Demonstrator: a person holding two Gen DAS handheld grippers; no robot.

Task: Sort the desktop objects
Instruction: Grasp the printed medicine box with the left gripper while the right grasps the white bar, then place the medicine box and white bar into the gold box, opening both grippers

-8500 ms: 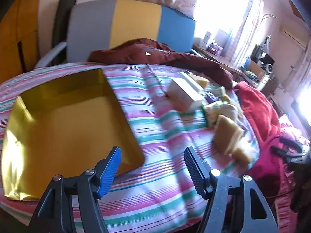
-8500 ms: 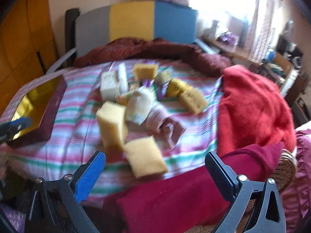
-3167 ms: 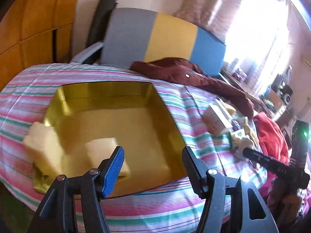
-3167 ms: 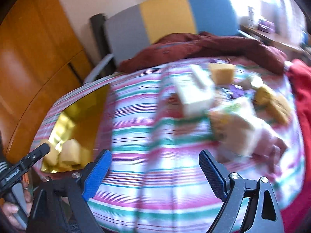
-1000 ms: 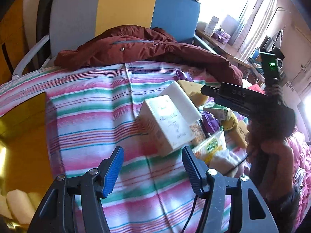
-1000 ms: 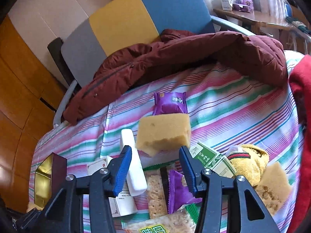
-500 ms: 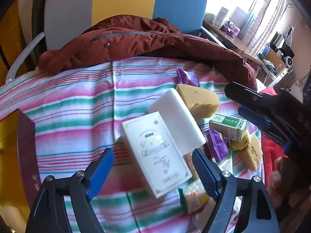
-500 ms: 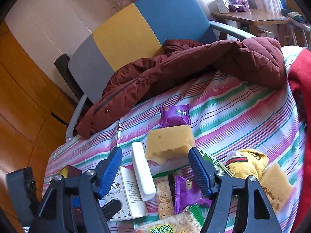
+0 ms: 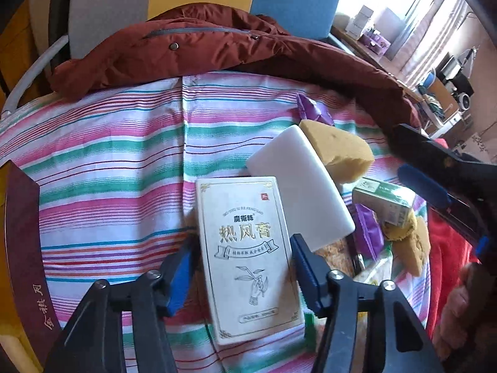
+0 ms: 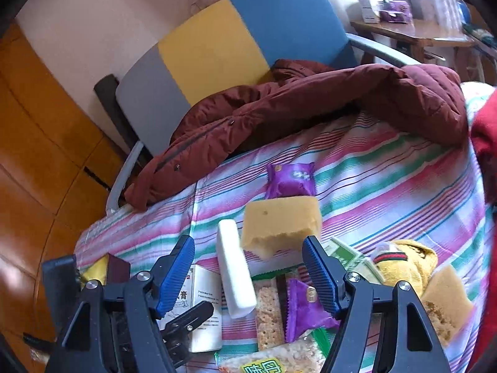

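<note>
The left claw [image 9: 242, 267] straddles the cream printed box [image 9: 248, 248] on the striped cloth [image 9: 108, 168], pads apart.

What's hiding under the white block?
The white block lies tilted, one end on the cream box, the other over a cracker packet. A yellow sponge sits right beside it. Whatever is under its middle is covered, so I cannot tell.

1. Striped cloth [image 9: 124, 168]: pink, green, white and red bands.
2. Flat cardboard box [image 9: 248, 248]: cream, gold lettering.
3. Rectangular foam block [image 9: 298, 180]: plain white.
4. Porous sponge chunk [image 10: 281, 220]: mustard yellow.
5. Foil snack packet [image 10: 290, 178]: purple.
6. Puffy jacket [image 9: 198, 46]: maroon.
7. Tool pads [image 10: 320, 273]: blue.
</note>
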